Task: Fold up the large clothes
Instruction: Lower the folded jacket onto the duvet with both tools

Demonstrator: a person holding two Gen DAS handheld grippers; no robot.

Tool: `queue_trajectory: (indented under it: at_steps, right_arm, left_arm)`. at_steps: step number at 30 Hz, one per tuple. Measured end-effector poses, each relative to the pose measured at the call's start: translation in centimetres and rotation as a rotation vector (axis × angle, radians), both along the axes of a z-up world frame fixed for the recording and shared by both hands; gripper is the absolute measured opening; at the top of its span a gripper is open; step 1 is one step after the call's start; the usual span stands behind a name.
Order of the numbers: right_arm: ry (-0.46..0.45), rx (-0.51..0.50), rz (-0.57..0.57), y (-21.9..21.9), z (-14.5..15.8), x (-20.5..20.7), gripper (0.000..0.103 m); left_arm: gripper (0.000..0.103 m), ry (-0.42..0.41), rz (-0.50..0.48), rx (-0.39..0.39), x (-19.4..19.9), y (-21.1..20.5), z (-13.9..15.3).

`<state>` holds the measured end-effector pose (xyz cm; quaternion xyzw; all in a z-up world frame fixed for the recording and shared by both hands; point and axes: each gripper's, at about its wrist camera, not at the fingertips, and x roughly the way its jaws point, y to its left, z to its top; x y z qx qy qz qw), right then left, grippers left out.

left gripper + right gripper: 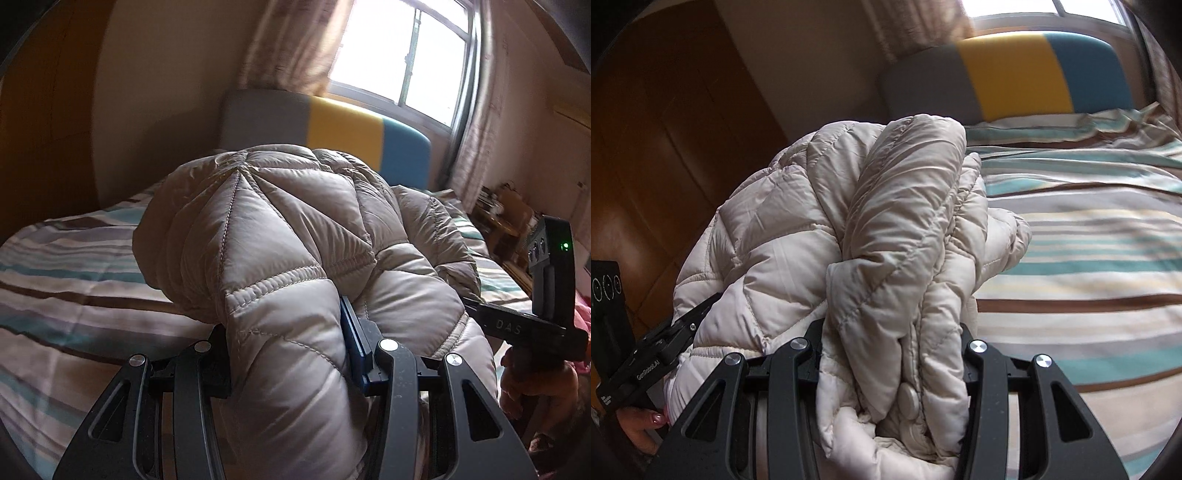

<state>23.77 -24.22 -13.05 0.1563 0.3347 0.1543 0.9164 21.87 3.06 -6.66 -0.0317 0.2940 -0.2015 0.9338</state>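
A beige quilted puffer jacket is bunched up and held above a striped bed. My left gripper is shut on a thick fold of the jacket; its blue pad presses into the fabric. My right gripper is shut on another bunch of the jacket, near a round snap button. The right gripper also shows at the right edge of the left wrist view, and the left gripper at the lower left of the right wrist view, both clamped on the jacket.
A grey, yellow and blue headboard stands behind the bed under a bright window with curtains. A wooden wardrobe is on the left. A cluttered small table stands right of the bed.
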Motion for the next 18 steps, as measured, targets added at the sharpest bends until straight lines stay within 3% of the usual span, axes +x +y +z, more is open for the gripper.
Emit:
queue_trajectory:
  at_steps: [3,5,7,9,11,13,15,18]
  right_arm:
    - [0.014,-0.035,-0.001,1.4,-1.3,1.1,0.044]
    - [0.012,-0.083,-0.017,1.7,-2.7,1.5,0.048]
    - [0.009,-0.108,-0.035,1.7,-4.1,1.4,0.053]
    - [0.024,-0.082,-0.060,1.0,-5.2,1.3,0.061]
    - [0.054,-0.003,-0.077,-0.6,-5.7,1.5,0.063]
    - [0.053,0.062,-0.096,-2.1,-5.2,1.0,0.067]
    - [-0.011,0.110,-0.112,-3.4,-3.7,0.0,0.069]
    - [-0.102,0.050,-0.155,-3.9,-0.7,-0.8,0.068]
  left_arm:
    - [0.048,0.042,0.040,-0.007,1.0,1.9,-1.7]
    - [0.052,0.096,0.068,-0.031,1.4,3.2,-3.9]
    - [0.061,0.088,0.078,-0.053,0.8,3.6,-5.2]
    - [0.067,0.084,0.086,-0.057,0.4,3.7,-5.8]
    - [0.074,0.089,0.105,-0.061,0.0,3.7,-5.8]
    - [0.093,0.111,0.156,-0.045,-0.2,3.7,-5.1]
    - [0.094,0.139,0.171,-0.062,-0.4,4.1,-4.3]
    - [0.094,0.153,0.237,-0.102,-0.6,5.3,-2.0]
